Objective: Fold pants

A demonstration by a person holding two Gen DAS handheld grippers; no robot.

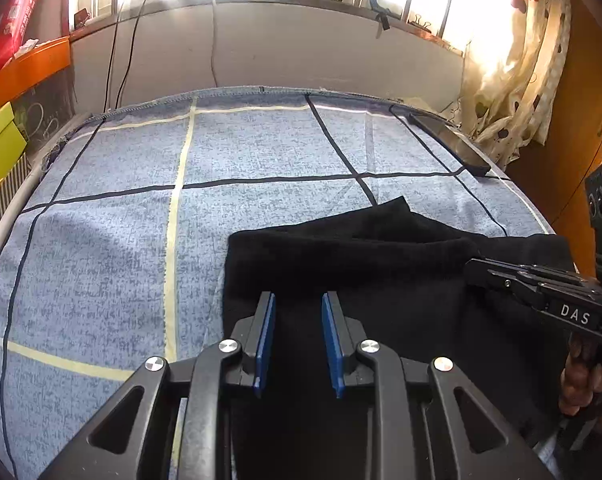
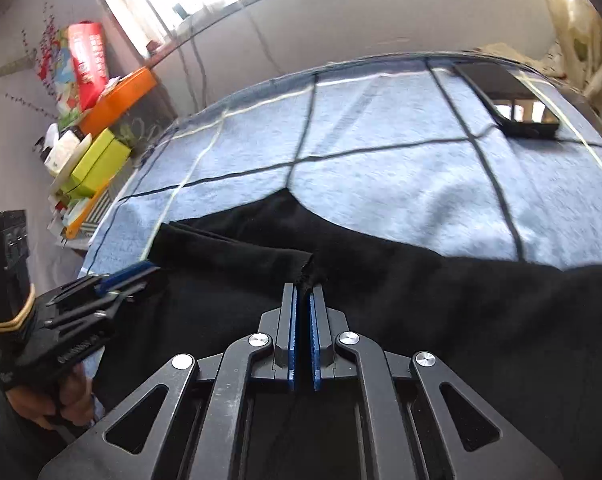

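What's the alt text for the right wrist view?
The right claw is shut on a raised fold of black pants lying on a blue plaid bedsheet. The left claw hovers at the pants' left edge, and a dark phone rests near the sheet's far right corner.

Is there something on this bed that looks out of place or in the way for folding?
Yes: a dark phone lies on the blue checked bedcover near its far right edge. It is apart from the black pants, so it looks stray rather than obstructing.
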